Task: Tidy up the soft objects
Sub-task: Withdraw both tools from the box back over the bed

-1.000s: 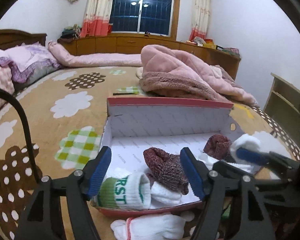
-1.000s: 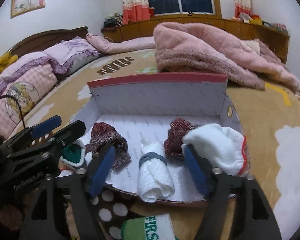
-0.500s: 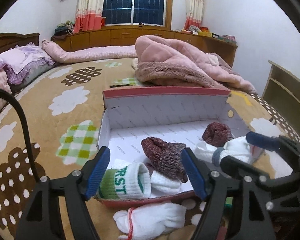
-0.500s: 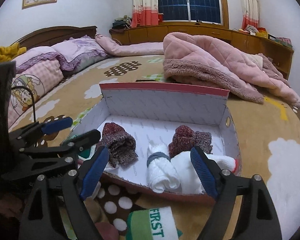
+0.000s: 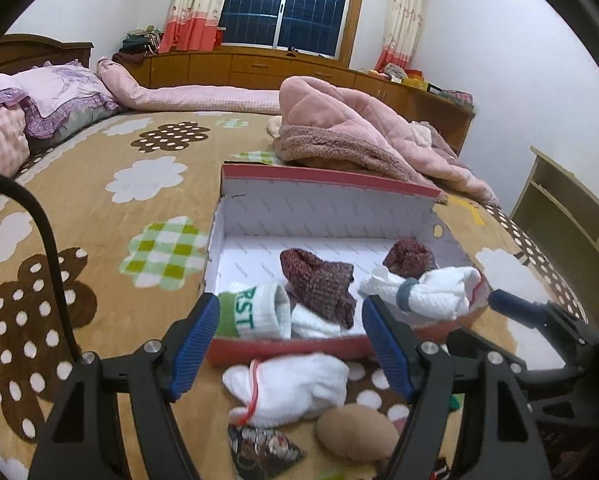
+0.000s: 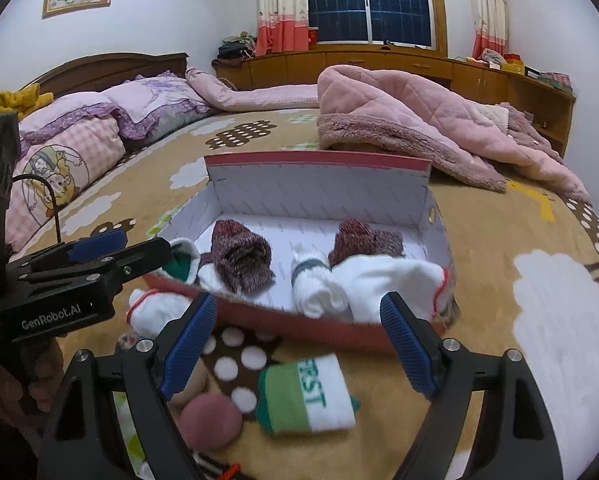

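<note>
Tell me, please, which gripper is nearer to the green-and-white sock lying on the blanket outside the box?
Right. The right gripper hangs open directly above that green-and-white sock; the left gripper sits further left, over the white sock.

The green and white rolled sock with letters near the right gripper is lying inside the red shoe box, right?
Not quite. The green and white rolled sock with letters lies outside the red shoe box, on the brown bedspread in front of it, near the right gripper. The right wrist view shows this.
</note>
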`<state>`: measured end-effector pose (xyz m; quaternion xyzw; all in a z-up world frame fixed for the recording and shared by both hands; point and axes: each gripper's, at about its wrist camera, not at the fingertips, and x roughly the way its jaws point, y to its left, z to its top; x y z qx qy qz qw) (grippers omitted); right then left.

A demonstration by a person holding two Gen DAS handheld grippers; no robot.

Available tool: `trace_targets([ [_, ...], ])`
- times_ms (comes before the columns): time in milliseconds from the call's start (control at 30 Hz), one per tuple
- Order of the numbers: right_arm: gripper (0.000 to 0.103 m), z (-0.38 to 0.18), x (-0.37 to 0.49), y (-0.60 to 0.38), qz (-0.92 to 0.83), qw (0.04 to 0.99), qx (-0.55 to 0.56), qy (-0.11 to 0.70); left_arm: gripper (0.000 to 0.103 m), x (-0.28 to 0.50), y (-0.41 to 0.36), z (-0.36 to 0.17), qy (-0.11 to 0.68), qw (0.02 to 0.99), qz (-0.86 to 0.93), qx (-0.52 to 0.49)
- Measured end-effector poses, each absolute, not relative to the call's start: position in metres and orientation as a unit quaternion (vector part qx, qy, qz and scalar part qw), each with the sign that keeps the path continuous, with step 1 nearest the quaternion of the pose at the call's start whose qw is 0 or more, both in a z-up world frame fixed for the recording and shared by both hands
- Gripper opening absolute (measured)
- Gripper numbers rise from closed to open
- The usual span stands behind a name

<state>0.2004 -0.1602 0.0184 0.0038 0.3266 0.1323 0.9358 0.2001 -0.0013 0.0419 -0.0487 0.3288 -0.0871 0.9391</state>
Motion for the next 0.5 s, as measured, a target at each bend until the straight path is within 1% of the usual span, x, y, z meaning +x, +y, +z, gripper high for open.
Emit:
trace_targets([
  [167, 0.086, 0.014, 0.191, -0.161, 0.117, 0.935, -0.006, 0.333, 0.077, 0.188, -0.003, 0.037, 0.341, 0.935, -0.091, -0.037],
  [500, 0.086, 0.011, 0.179, -0.172, 0.109, 0.933, 0.018, 0.342, 0.077, 0.162, -0.003, 0.02, 0.375, 0.922, -0.097, -0.024],
])
